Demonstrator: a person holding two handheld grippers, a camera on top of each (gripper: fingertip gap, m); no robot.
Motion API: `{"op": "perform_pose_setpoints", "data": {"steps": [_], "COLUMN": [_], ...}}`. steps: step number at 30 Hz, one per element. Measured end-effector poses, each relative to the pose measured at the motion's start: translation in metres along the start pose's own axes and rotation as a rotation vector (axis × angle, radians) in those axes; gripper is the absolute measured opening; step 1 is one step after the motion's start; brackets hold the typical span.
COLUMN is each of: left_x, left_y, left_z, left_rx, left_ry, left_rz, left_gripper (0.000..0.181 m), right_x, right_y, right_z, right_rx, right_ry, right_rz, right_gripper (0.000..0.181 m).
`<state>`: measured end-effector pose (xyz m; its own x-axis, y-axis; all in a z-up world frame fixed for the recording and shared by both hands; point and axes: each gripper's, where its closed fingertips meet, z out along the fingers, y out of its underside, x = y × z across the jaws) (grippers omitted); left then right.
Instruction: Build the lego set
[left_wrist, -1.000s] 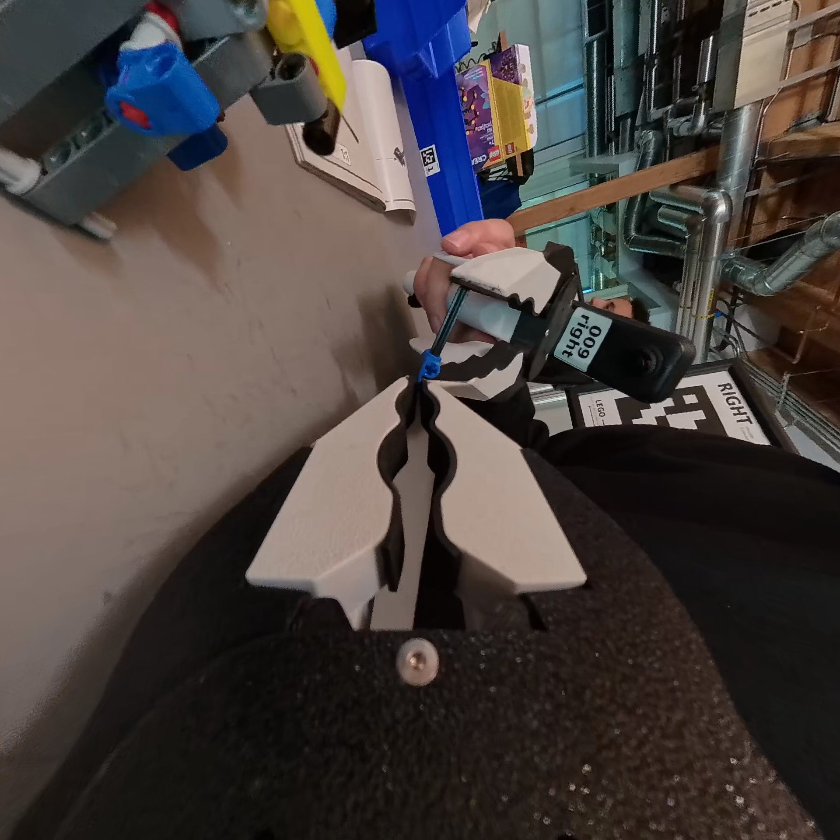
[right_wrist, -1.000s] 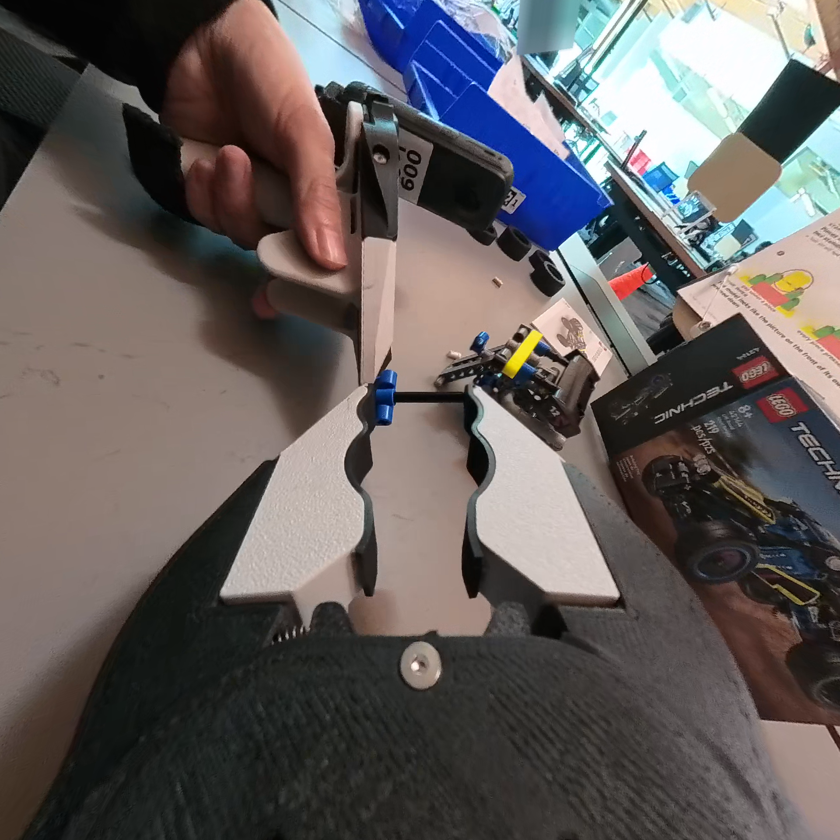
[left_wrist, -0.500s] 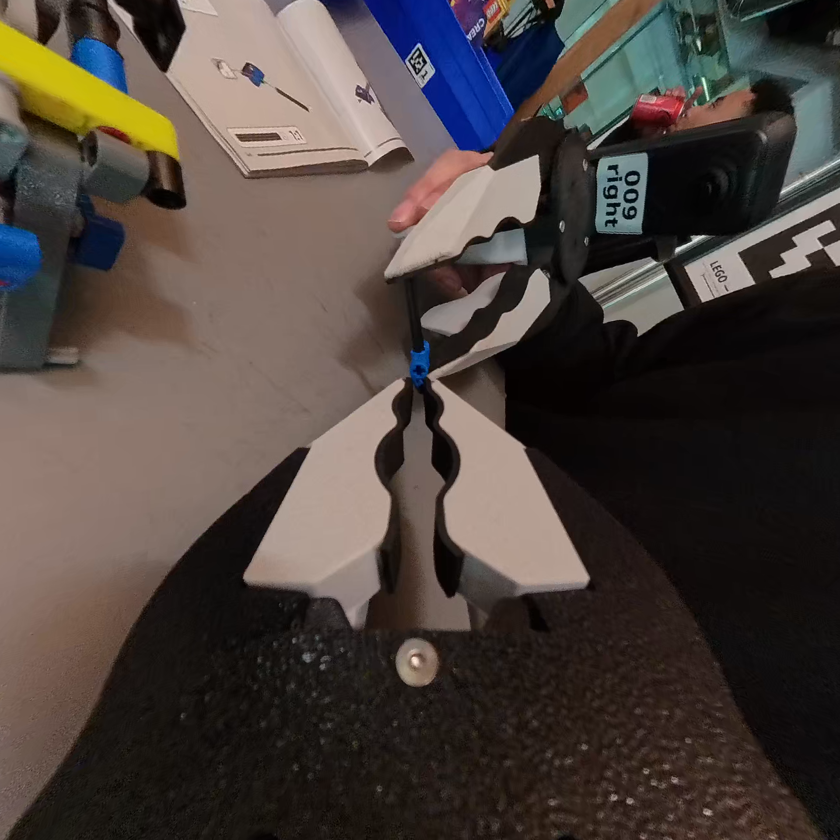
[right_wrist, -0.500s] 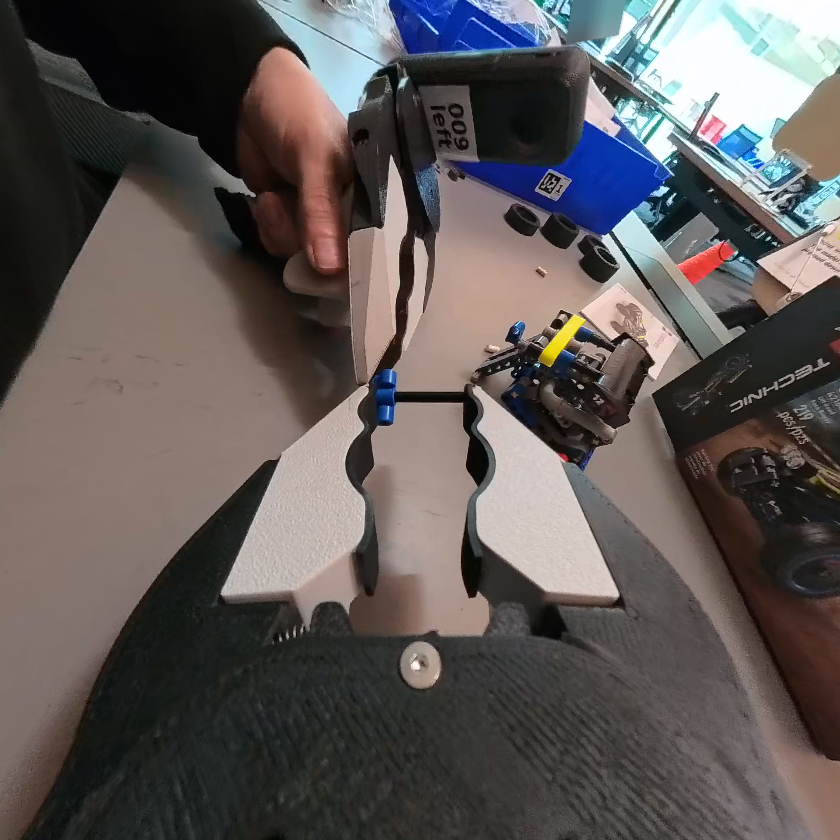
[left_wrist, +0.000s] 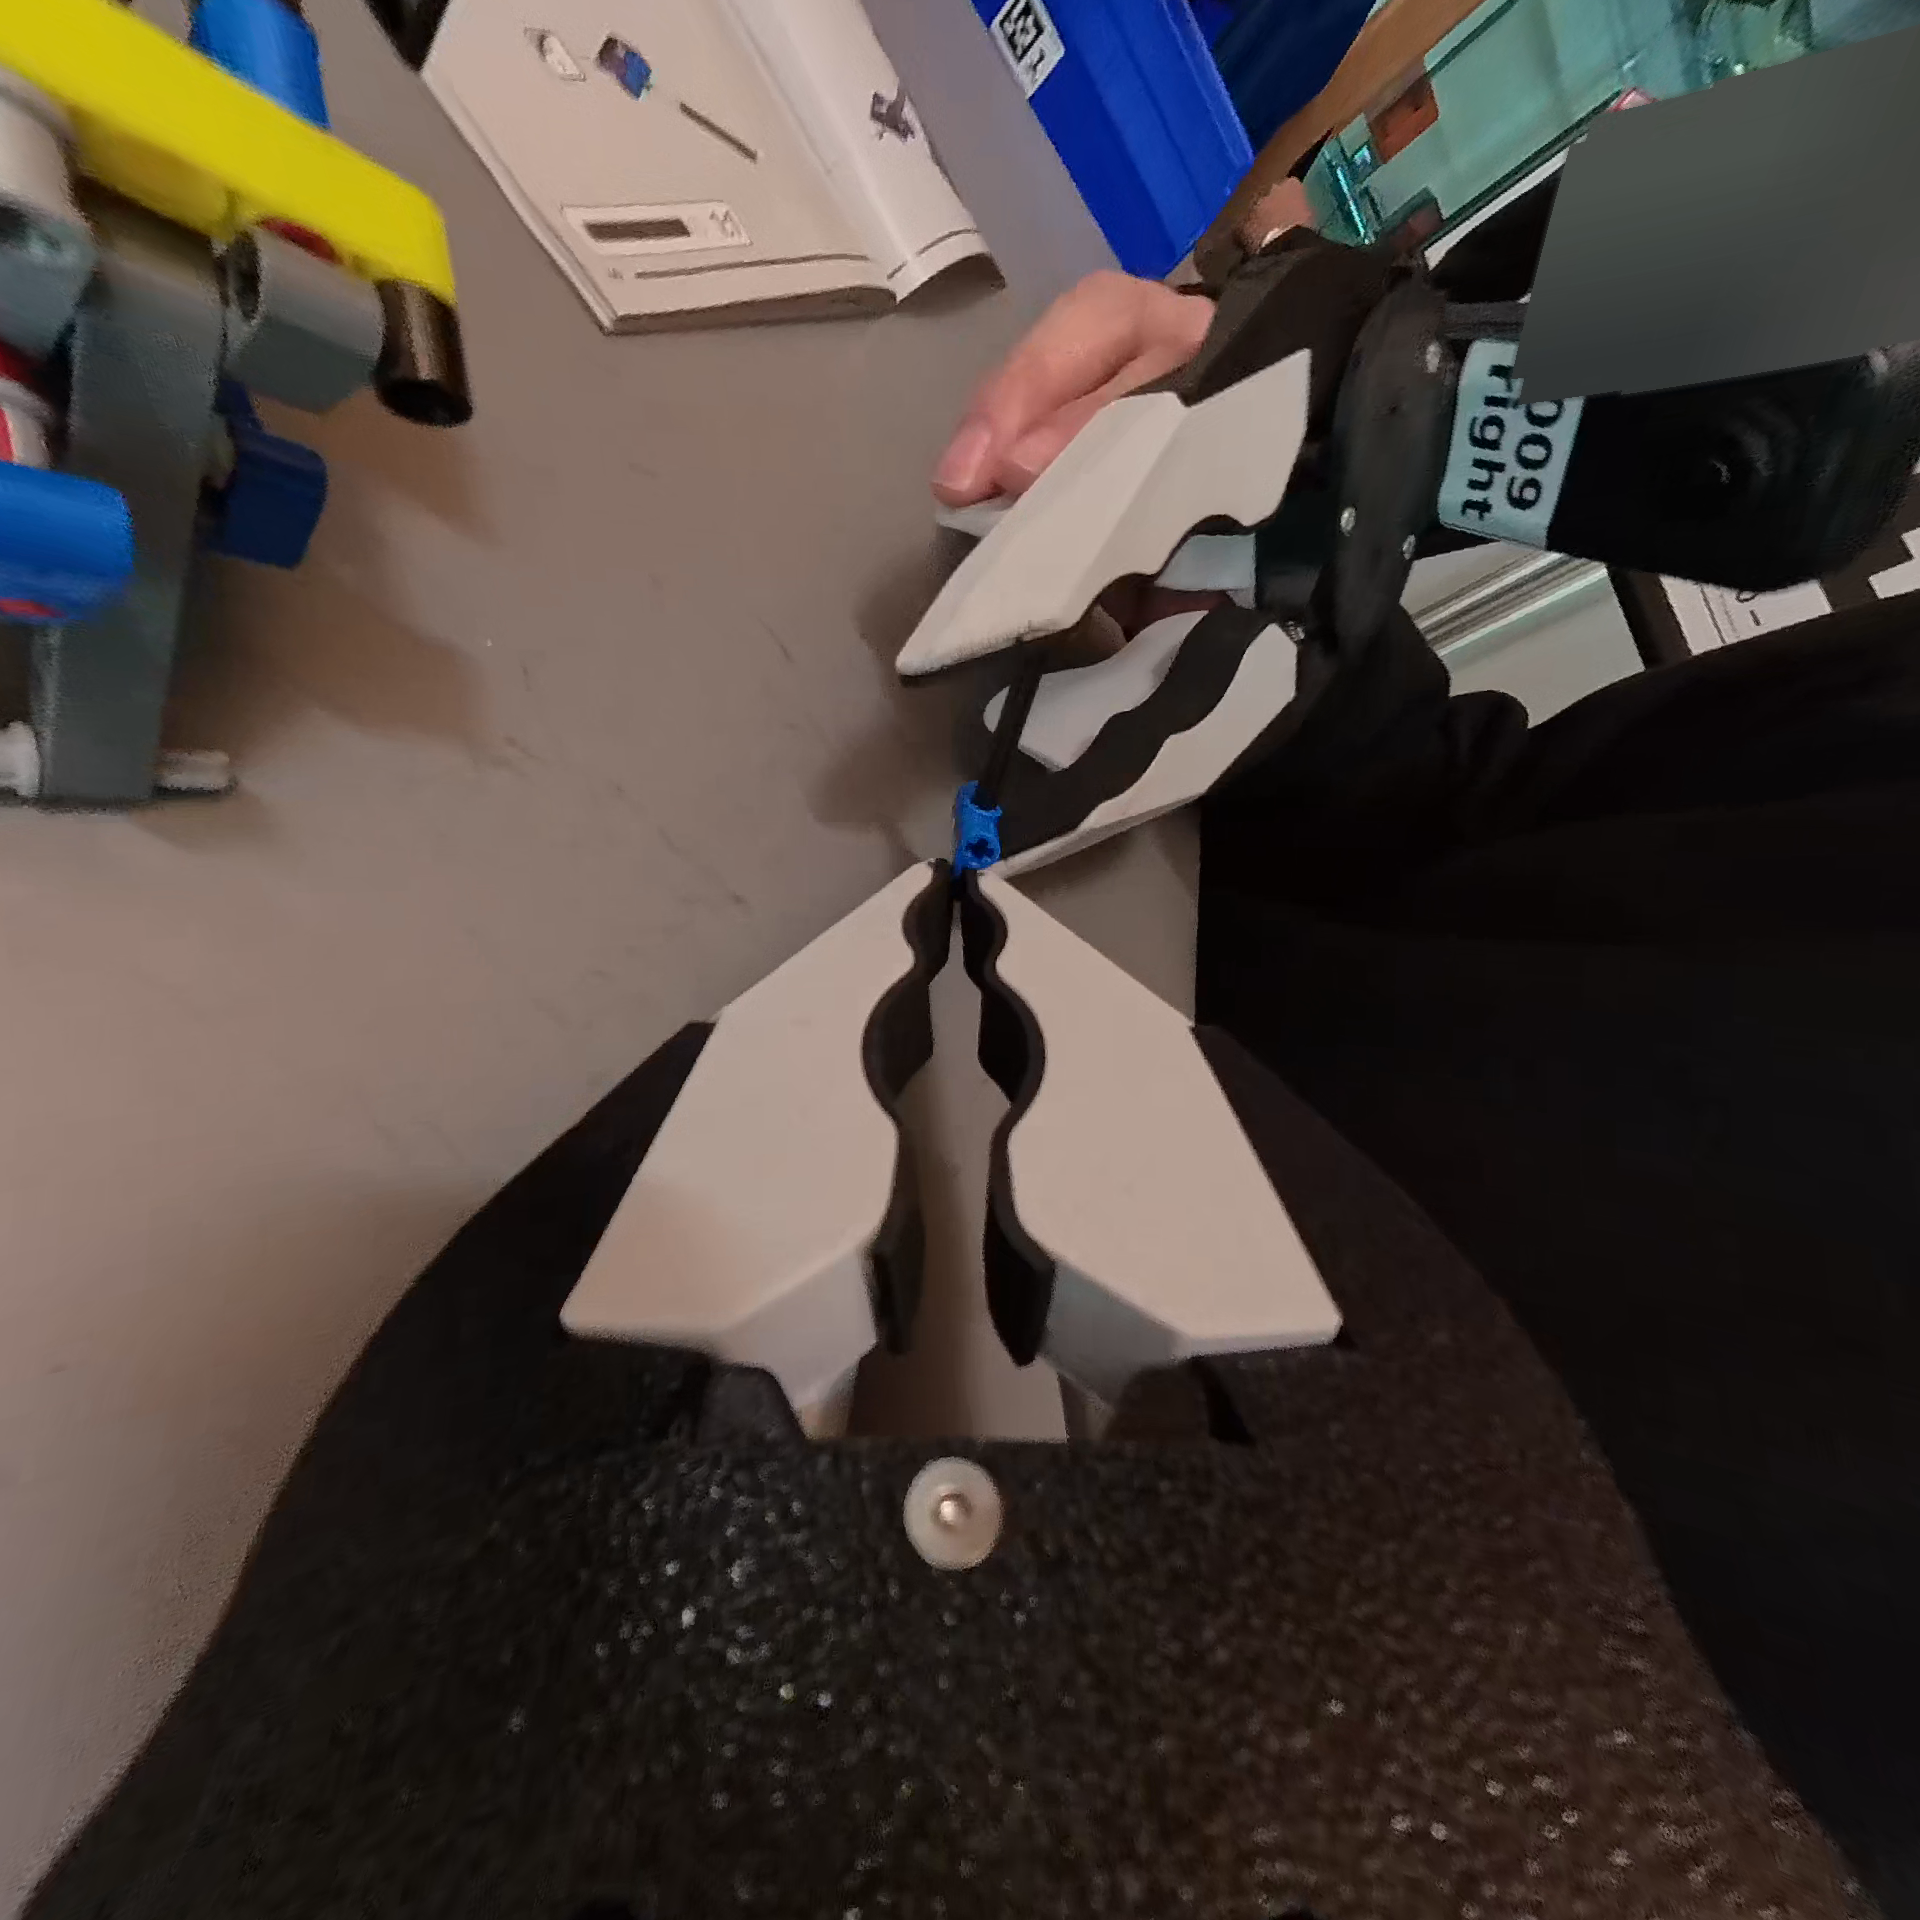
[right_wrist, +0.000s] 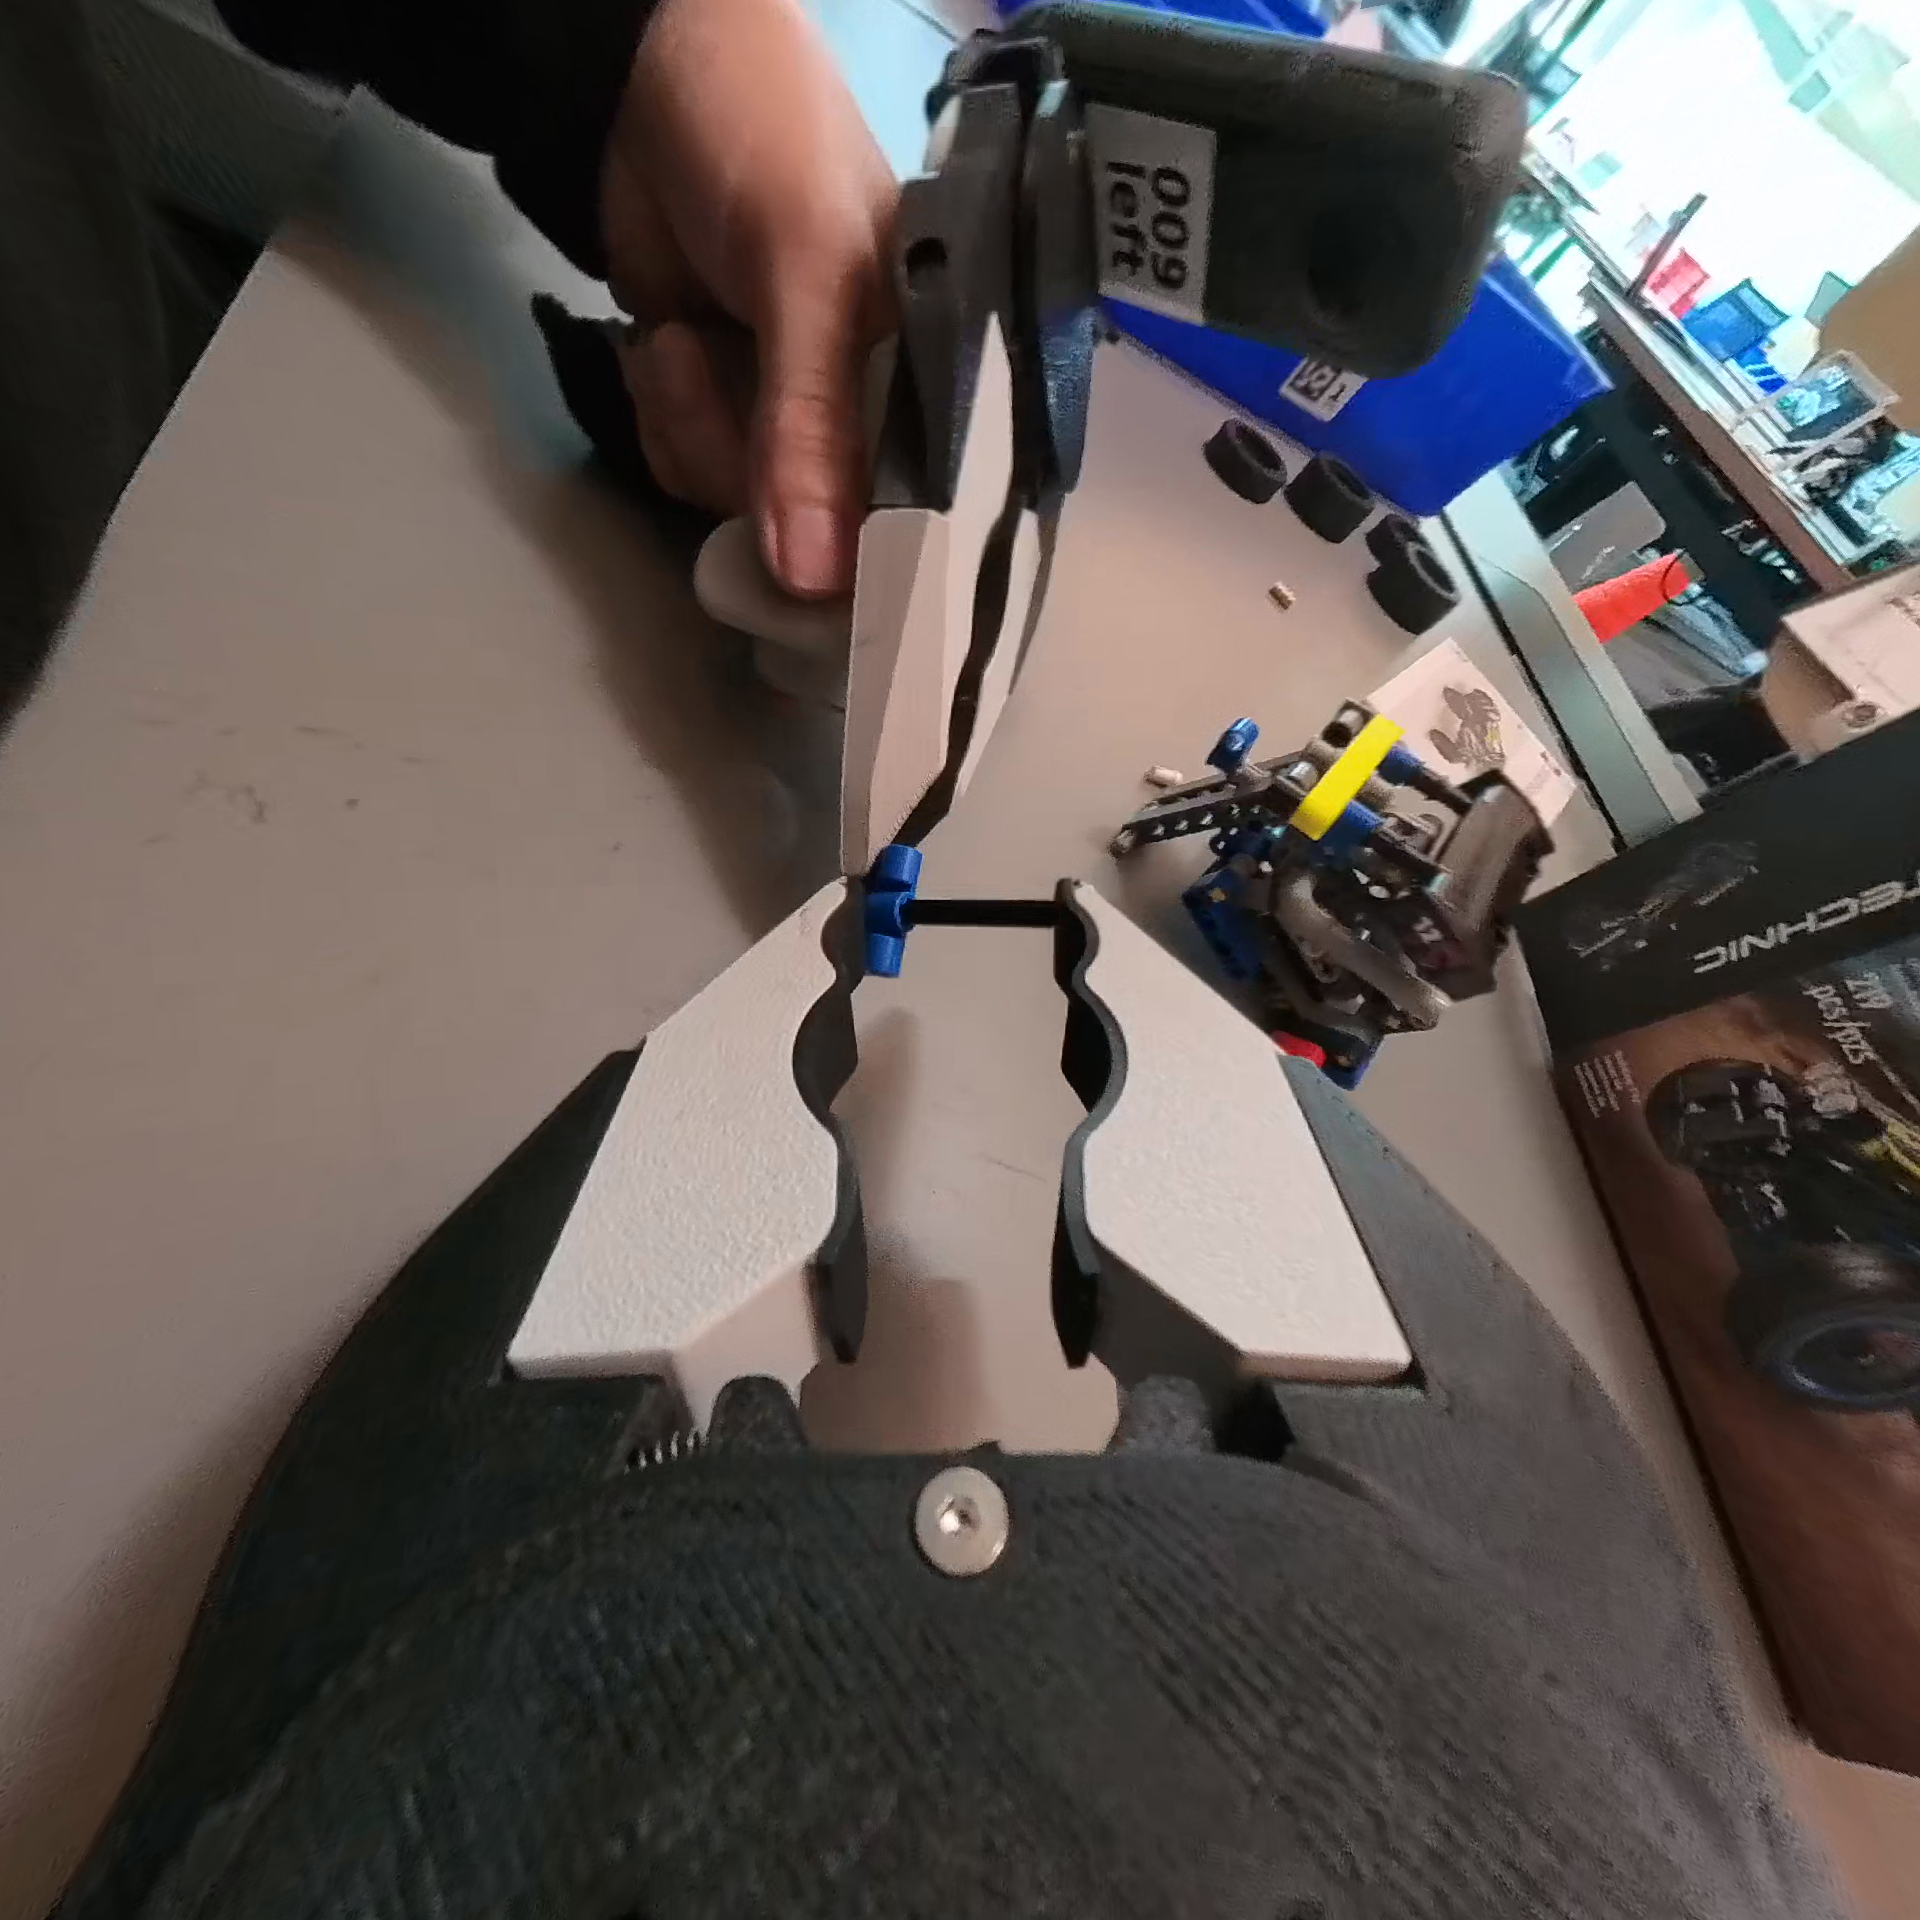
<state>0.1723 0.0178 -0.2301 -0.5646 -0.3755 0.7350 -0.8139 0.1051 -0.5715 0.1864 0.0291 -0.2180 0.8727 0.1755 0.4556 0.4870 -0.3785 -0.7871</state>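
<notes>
A grey table is filling both views, with a workshop behind it. A dark printed box is lying at the right edge, a blue bin bearing a small label is standing at the back, and an open booklet is lying near it; each gripper's camera is wearing a white sticker. The half-built model, grey with a yellow beam, is sitting on the table between box and grippers, three black tyres beyond it. Since a second ago the left gripper has been swinging more upright and closer, the model sliding leftward in its view. The right gripper is standing partly spread, clamping a black axle end to end. The left gripper, pressed nearly together, is pinching what looks like the blue connector on the axle's end.
</notes>
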Motion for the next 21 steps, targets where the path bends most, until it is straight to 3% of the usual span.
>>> {"op": "perform_pose_setpoints", "data": {"steps": [8, 13, 21], "left_x": [-0.005, -0.005, -0.008], "left_y": [0.001, -0.001, -0.004], "left_z": [0.0, -0.002, -0.003], "left_rx": [0.009, 0.039, 0.063], "left_ry": [0.04, 0.078, 0.088], "left_rz": [-0.152, -0.246, -0.308], "left_gripper": [0.0, 0.0, 0.0], "right_x": [0.001, 0.013, 0.01], "right_y": [0.005, 0.004, 0.003], "right_z": [0.003, 0.003, 0.005], "right_rx": [-0.031, -0.019, -0.024], "right_ry": [-0.017, 0.063, 0.093], "right_rz": [0.045, 0.036, -0.1], "right_gripper": [0.034, 0.05, 0.037]}}
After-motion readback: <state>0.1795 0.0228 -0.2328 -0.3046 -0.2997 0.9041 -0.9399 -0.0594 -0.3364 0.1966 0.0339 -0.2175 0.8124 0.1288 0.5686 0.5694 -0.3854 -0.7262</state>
